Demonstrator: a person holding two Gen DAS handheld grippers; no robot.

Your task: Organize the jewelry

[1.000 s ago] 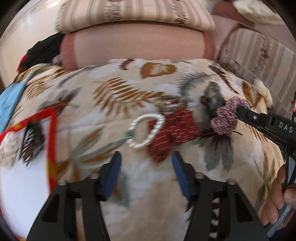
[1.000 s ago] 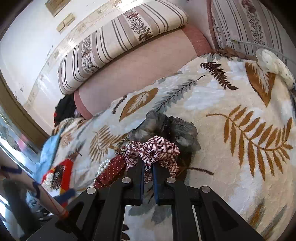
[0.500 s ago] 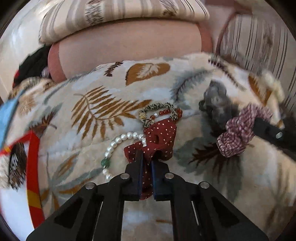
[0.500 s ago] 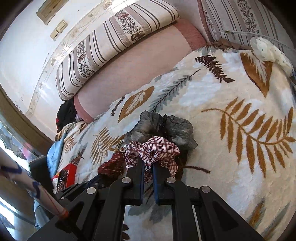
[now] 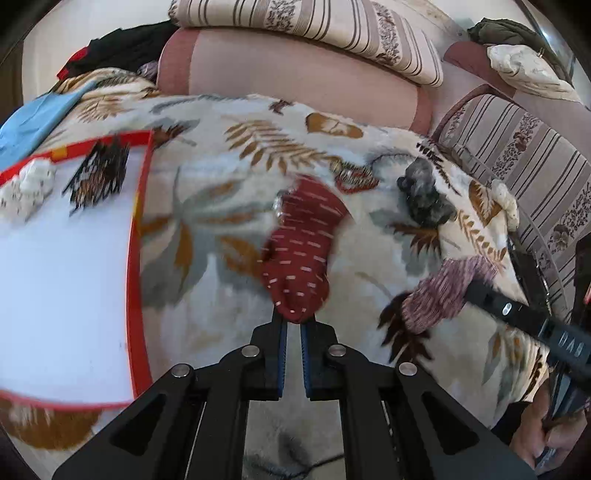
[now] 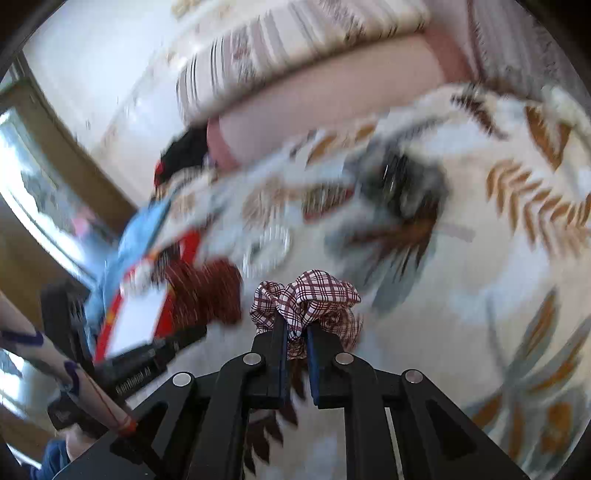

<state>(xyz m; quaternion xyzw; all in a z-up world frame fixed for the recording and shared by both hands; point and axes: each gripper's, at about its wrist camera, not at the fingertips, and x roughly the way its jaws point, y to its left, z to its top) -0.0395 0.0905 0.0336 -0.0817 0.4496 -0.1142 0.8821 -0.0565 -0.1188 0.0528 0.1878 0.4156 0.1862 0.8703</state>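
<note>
Grippers both loaded. Your left gripper (image 5: 292,325) is clenched on the red scrunchie (image 5: 303,247) — dark red with pale dashes, pinched at its near end, the rest trailing forward over the blanket (image 5: 207,229). Whether the far end touches the blanket, can't tell; the frame is smeared there.

Your right gripper (image 6: 295,332) is clamped on the plaid scrunchie (image 6: 306,299), fabric bunched above the blue pads (image 6: 282,354) and hanging off to the right. In the left view the same scrunchie (image 5: 443,291) sits at the tip of the right gripper's black finger, right of the red one and apart from it.

Grey scrunchie (image 5: 424,195) lies on the blanket further back and right, untouched. Just left of it, a beaded bracelet (image 5: 354,177) with red and gold tones, flat on the blanket. Right view shows a pale bead ring (image 6: 269,247) on the blanket between the red scrunchie (image 6: 207,291) and the grey one (image 6: 402,184) — heavy blur, no detail.

Red-rimmed white tray (image 5: 140,206) is left of the red scrunchie, near but not under it. In its far corner: a dark feathery piece (image 5: 96,173) and a whitish lump (image 5: 26,188), can't identify either. Blue cloth (image 5: 33,118) beyond the tray, striped cushions (image 5: 314,29) behind.
</note>
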